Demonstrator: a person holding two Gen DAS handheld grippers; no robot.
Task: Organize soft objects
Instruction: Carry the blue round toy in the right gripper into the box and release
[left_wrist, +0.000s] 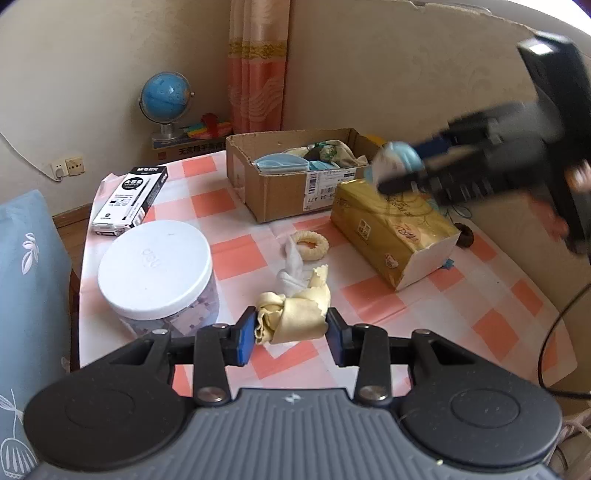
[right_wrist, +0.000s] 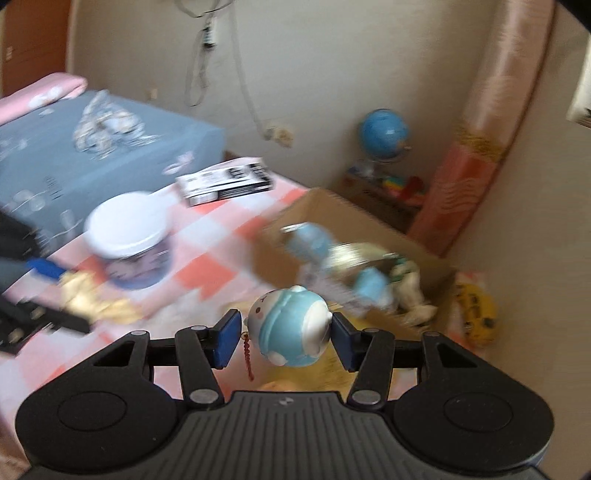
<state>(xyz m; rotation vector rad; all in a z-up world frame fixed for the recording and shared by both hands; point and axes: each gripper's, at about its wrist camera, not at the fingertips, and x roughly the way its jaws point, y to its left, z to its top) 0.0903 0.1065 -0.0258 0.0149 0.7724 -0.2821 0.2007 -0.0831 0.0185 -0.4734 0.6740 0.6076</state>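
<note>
My left gripper (left_wrist: 291, 328) is shut on a crumpled yellow cloth (left_wrist: 291, 314) low over the checked table (left_wrist: 236, 254). My right gripper (right_wrist: 286, 338) is shut on a blue and white squishy toy (right_wrist: 291, 328) with a red tassel, held in the air near the cardboard box (right_wrist: 332, 221). That toy (left_wrist: 399, 160) and right gripper (left_wrist: 406, 170) also show blurred at the right of the left wrist view, above the box's right end. The box (left_wrist: 280, 184) holds face masks and other soft things. A white cloth (left_wrist: 291, 266) and a cream ring (left_wrist: 310, 245) lie on the table.
A jar with a white lid (left_wrist: 155, 269) stands left of my left gripper. A gold tissue pack (left_wrist: 395, 236) lies right of the box. A black and white pen box (left_wrist: 129, 201) is at the far left. A globe (left_wrist: 166, 96) stands behind the table.
</note>
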